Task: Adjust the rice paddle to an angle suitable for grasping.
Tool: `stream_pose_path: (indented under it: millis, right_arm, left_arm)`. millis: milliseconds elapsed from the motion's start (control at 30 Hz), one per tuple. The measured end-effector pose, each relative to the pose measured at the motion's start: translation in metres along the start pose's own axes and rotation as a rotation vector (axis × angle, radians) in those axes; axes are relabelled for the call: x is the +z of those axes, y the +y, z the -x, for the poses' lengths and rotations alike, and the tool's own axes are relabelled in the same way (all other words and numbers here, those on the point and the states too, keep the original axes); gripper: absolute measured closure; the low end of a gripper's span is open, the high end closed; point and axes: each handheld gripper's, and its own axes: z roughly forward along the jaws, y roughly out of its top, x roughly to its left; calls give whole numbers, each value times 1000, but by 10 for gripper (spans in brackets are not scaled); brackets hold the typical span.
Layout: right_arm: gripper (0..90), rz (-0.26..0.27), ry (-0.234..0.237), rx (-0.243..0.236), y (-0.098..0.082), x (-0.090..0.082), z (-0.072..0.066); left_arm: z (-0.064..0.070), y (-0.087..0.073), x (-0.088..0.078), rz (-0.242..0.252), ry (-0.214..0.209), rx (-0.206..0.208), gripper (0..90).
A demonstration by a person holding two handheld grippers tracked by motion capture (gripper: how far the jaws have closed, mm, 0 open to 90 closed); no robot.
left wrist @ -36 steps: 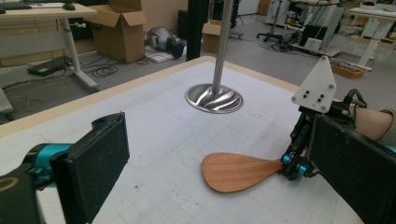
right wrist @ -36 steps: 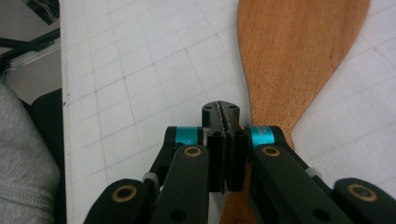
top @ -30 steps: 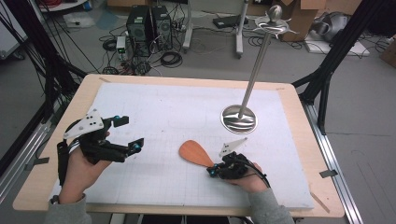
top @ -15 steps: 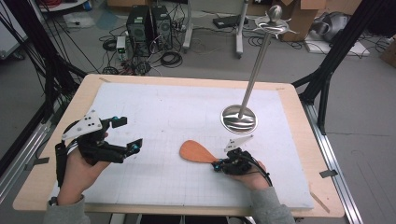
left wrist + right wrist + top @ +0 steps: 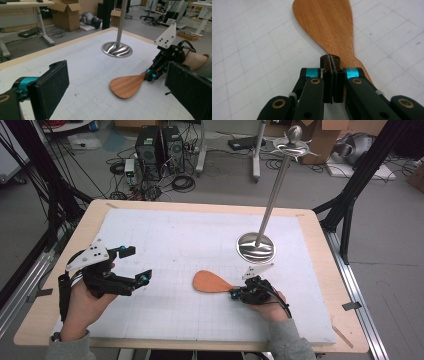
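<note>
- Lying flat on the white mat [image 5: 165, 240], near the front edge: wooden spatula [image 5: 212, 282], blade pointing left in the high view, handle running right under the right gripper [image 5: 235, 294].
- Hidden: most of the handle, covered by that gripper and the hand [image 5: 267, 302] behind it; handle end not visible.
- Pressed together: right gripper's jaws, pads meeting with no gap in the right gripper view, sitting over the spatula's neck [image 5: 342, 56]. Hard to tell whether anything is pinched between them or whether they merely rest on top.
- Cut off at the top of the right gripper view: blade tip.
- Spread wide: left gripper [image 5: 132, 265], nothing between the pads, held above the mat at the left, well apart from the spatula.
- Left hand [image 5: 82, 302] wrapped round the gripper body from below, jaws pointing right toward the spatula.
- Cropped in the left gripper view: pole of the metal stand [image 5: 256, 247], just its round base [image 5: 116, 49] fully seen, beyond the spatula.
</note>
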Motion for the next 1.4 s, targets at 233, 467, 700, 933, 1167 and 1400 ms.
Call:
stream_pose_path:
  millis: [233, 467, 700, 933, 1167, 1400]
  right_arm:
    - [894, 20, -22, 20, 2, 2, 5]
    - [894, 38, -36, 21, 4, 5, 8]
    - [894, 53, -47, 19, 5, 8, 10]
    - [894, 82, -64, -26, 20, -3, -1]
    - [894, 145, -79, -70, 38, 7, -15]
    - [894, 156, -86, -63, 46, 25, -13]
  left_arm:
    - [-1, -2, -6, -3, 18, -4, 58]
    - [1, -3, -10, -2, 24, -2, 59]
    - [0, -5, -16, -3, 39, -7, 58]
    - [-1, -6, -18, -4, 44, -8, 59]
    - [1, -9, -20, -17, 56, -10, 58]
    - [3, -13, -32, -18, 80, -16, 58]
